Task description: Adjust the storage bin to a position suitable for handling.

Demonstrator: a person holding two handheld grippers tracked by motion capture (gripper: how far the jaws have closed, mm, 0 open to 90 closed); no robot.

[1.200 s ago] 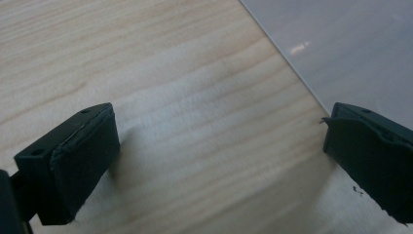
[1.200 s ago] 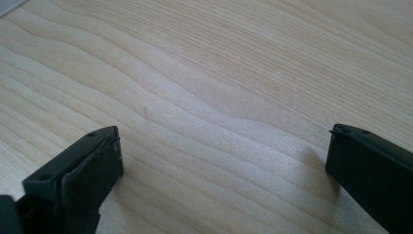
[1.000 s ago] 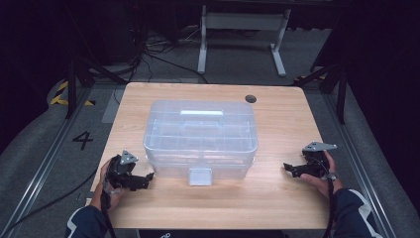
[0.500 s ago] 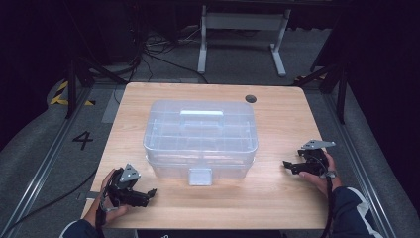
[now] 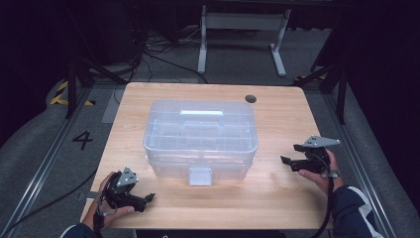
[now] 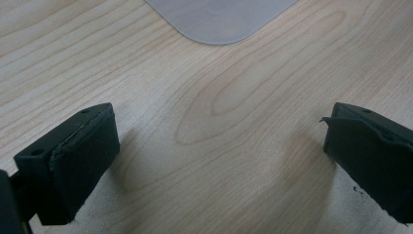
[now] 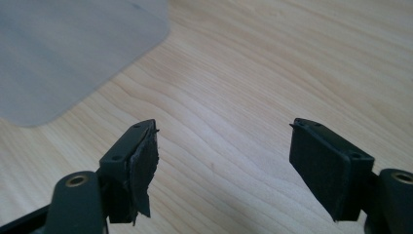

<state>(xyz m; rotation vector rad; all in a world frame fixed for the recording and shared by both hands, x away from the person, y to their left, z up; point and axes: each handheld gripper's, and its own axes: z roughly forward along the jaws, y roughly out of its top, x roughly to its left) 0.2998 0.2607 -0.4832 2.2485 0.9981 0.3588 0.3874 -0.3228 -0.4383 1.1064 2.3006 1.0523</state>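
A clear plastic storage box (image 5: pixel 200 136) with a handled lid and a front latch (image 5: pixel 200 175) stands shut in the middle of the wooden table (image 5: pixel 277 198). My left gripper (image 5: pixel 147 199) rests low at the table's front left corner, open, with bare wood between its jaws (image 6: pixel 214 165). A rounded corner of the box (image 6: pixel 219 19) lies ahead of it. My right gripper (image 5: pixel 288 164) hovers to the right of the box, open and pointing toward it, holding nothing (image 7: pixel 224 161). The box's frosted corner (image 7: pixel 63 58) shows at the upper left of the right gripper view.
A round cable hole (image 5: pixel 251 98) sits in the table's far right. Dark floor with cables and a white stand (image 5: pixel 242 34) lies beyond the far edge. A metal rail (image 5: pixel 44 163) and a painted number 4 (image 5: pixel 82 140) run along the left side.
My left gripper has moved back toward the table's front edge and slightly right, away from the box. The right gripper has stayed nearly still.
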